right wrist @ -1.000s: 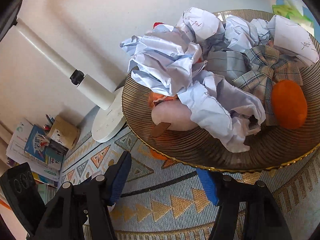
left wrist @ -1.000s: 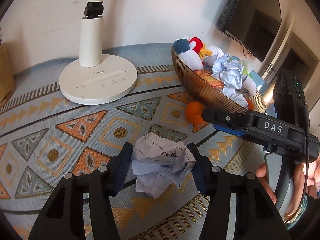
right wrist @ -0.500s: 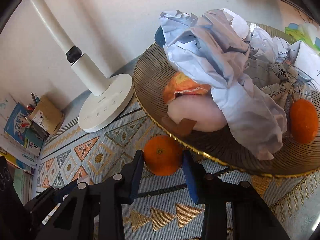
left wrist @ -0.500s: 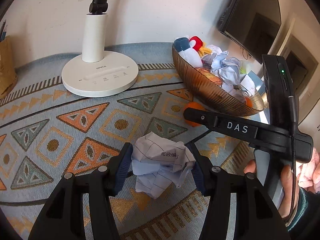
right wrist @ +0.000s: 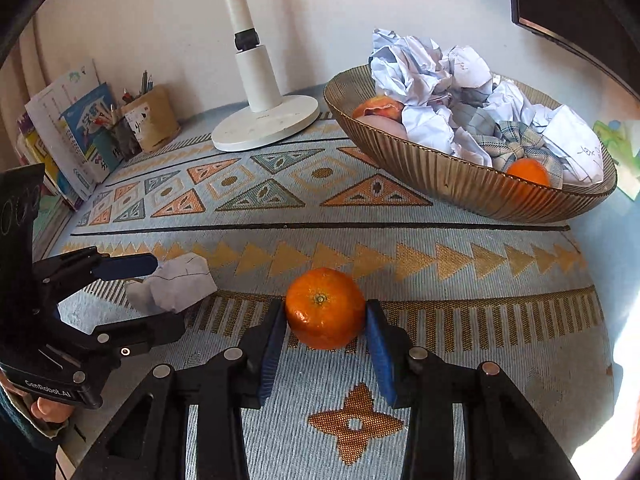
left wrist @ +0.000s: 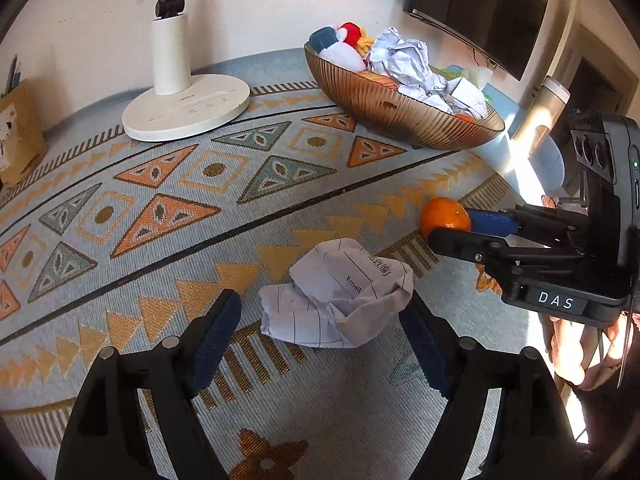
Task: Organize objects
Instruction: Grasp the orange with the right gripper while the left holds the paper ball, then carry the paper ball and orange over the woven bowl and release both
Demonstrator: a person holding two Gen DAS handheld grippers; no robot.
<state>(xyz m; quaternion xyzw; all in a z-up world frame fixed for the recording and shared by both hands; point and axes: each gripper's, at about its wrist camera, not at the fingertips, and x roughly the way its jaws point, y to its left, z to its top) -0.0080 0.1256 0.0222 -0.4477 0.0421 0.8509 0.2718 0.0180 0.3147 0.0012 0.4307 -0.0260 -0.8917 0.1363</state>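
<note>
Here we see the left gripper (left wrist: 320,332) with its jaws apart around a crumpled paper ball (left wrist: 340,296) that lies on the patterned cloth of the table (left wrist: 248,184); the right finger seems to touch the paper, the left one stands clear of it. On the paper we read "Email" and a few Chinese characters, too creased to make out fully. The right gripper (right wrist: 326,332) has its jaws clamped on an orange (right wrist: 322,307), which sits near the table's front edge, just beside the paper ball. Its housing reads "DAS" in the left wrist view; the left gripper's housing reads "GenRobot.AI" in the right wrist view.

Toward the far right corner stands a ribbed amber bowl (right wrist: 460,184) heaped with crumpled papers (right wrist: 432,80), some with handwriting we cannot read, a plaid cloth bow (right wrist: 516,144), another orange (right wrist: 528,172) and plush toys (left wrist: 344,42) partly buried. At the far edge stands a white lamp (left wrist: 188,108), its base marked "OPPLE" and its neck cut off by the frame. At the far left corner are books (right wrist: 68,128) and a pen holder (right wrist: 150,120).
</note>
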